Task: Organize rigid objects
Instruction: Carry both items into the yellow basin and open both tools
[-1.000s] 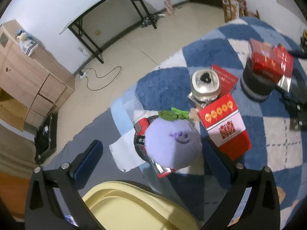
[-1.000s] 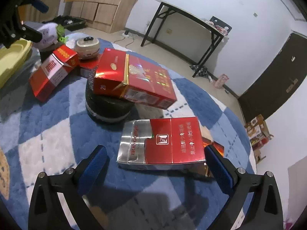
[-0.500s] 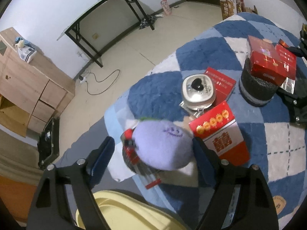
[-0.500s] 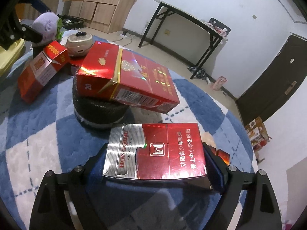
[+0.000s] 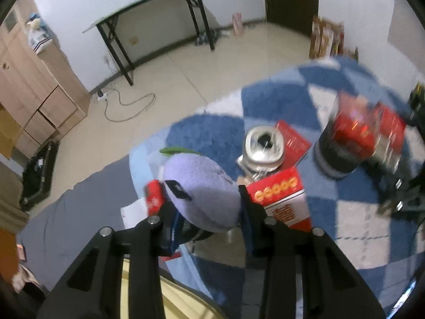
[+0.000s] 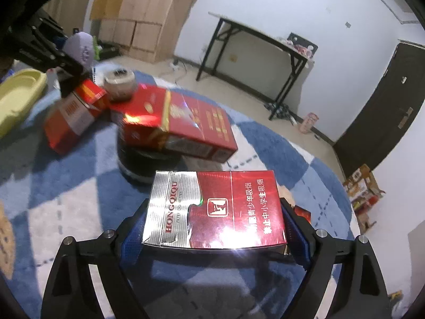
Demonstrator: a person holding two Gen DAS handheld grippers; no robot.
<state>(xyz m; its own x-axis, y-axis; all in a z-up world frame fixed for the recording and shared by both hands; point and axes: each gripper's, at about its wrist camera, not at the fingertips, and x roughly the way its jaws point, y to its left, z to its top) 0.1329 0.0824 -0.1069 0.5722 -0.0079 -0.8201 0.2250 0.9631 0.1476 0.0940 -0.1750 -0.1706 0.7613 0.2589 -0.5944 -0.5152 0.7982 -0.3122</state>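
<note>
Gripping stage judged under way: left gripper point(image 5: 207, 210), jaws just closed, is clamped on the plush toy point(image 5: 202, 188); right gripper point(image 6: 215, 228) is clamped on the cigarette box point(image 6: 215, 210). Lifting toward yellow tray point(image 6: 18, 98) is called for next.

Four red boxes point(image 6: 215, 207); one purple plush point(image 5: 202, 191); one silver pot point(image 5: 264, 148); one yellow tub point(image 6: 16, 98).

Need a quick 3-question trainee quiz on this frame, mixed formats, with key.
1. True or false: the left gripper is closed on the purple plush.
2. What sits between the right gripper's fingers? A) silver pot B) silver-and-red box C) yellow tub
3. Fill in: the gold-striped red box rests on a black ___.

Key: 1 true. 2 B, the silver-and-red box. 3 cylinder.
</note>
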